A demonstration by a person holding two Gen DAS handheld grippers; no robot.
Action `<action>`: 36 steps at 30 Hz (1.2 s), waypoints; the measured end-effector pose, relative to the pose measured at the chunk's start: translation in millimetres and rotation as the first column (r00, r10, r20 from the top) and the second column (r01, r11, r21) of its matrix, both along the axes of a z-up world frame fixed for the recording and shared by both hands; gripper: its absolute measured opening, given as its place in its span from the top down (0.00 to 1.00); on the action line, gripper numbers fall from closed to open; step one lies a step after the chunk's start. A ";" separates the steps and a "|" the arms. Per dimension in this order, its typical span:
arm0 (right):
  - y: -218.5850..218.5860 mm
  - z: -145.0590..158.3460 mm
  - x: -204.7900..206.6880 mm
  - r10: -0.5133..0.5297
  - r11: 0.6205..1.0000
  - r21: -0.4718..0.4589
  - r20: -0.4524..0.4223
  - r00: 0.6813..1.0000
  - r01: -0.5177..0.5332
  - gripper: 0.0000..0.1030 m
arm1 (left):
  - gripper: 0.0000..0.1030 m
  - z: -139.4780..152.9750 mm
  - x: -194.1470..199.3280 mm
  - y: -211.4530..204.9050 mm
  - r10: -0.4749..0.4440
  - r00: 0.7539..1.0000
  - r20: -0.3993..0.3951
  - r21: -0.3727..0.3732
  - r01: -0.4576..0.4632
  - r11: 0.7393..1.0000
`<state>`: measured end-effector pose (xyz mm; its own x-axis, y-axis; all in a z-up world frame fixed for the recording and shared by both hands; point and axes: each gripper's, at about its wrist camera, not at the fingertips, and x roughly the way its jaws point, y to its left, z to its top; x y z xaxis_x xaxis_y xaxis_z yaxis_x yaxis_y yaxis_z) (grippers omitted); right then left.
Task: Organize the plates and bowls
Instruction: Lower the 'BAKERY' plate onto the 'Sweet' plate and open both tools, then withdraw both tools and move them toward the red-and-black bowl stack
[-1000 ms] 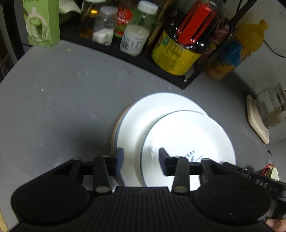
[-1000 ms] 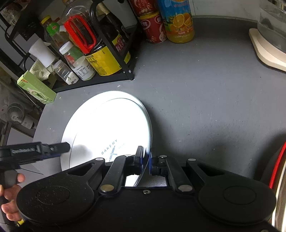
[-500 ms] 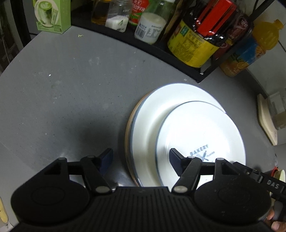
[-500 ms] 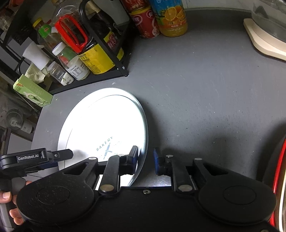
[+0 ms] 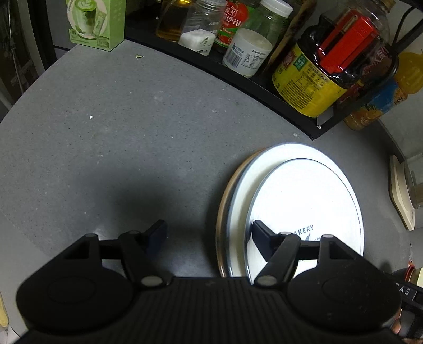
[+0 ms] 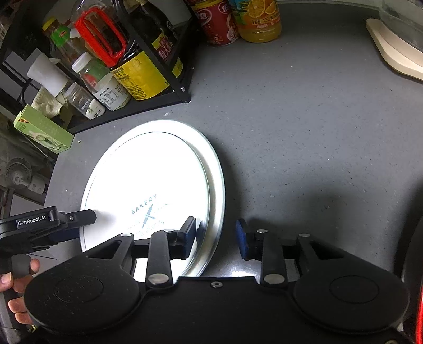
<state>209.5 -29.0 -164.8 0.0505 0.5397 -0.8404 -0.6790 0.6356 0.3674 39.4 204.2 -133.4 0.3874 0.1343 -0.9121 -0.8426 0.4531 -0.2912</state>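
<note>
The stack of plates lies flat on the grey worktop (image 5: 132,137), just in front of the corner of the black condiment rack (image 5: 298,116). The small plate (image 5: 304,201), white with a "BAKERY" print, rests on top of the large plate (image 5: 238,201), shifted toward that plate's side away from the left gripper.

Only the left wrist view shows a thin tan edge under the large plate's rim, on the side away from the rack corner; what it belongs to cannot be told. That view also shows the green carton (image 5: 95,23) standing beside the rack's far end. Only the right wrist view shows the red can (image 6: 216,23) and the orange juice bottle (image 6: 256,21) past the rack's other side, and a hand (image 6: 13,285) around the handle of the left gripper, whose tip reaches over the plates' edge.

The left gripper (image 5: 208,232) is wide apart and empty: one finger hangs over bare worktop beside the stack, the other over the small plate, with the stack's rim between them and untouched. The right gripper (image 6: 215,236) is opening; the large plate's (image 6: 214,185) rim sits in the gap, and neither blue pad presses on it. The small plate (image 6: 148,174) lies just inside its left finger.
</note>
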 end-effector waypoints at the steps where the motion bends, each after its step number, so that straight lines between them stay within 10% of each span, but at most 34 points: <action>1: 0.5 -0.3 0.1 0.000 1.000 -0.002 0.002 1.000 0.000 0.66 | 0.32 0.5 -0.1 0.1 0.000 1.000 -0.003 0.000 0.000 1.000; 11: -8.0 20.5 0.1 0.000 0.999 0.043 0.027 1.000 -0.001 0.49 | 0.32 28.1 6.1 3.0 0.006 0.998 0.066 0.018 -0.007 1.000; 23: -53.0 65.1 -0.7 -0.062 0.990 0.132 0.102 0.993 0.048 0.05 | 0.27 69.9 43.1 -28.8 -0.150 0.983 0.110 0.057 0.145 0.988; 36: -116.5 84.0 -13.5 -0.159 0.985 0.095 0.199 0.967 0.143 0.00 | 0.14 95.0 83.8 -87.1 -0.366 0.923 0.119 0.093 0.356 0.930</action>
<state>196.1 -145.5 -80.8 0.3037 0.5772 -0.7580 -0.6435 0.7110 0.2836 123.2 117.0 -38.4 0.5374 0.0224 -0.8430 -0.5742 0.7418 -0.3463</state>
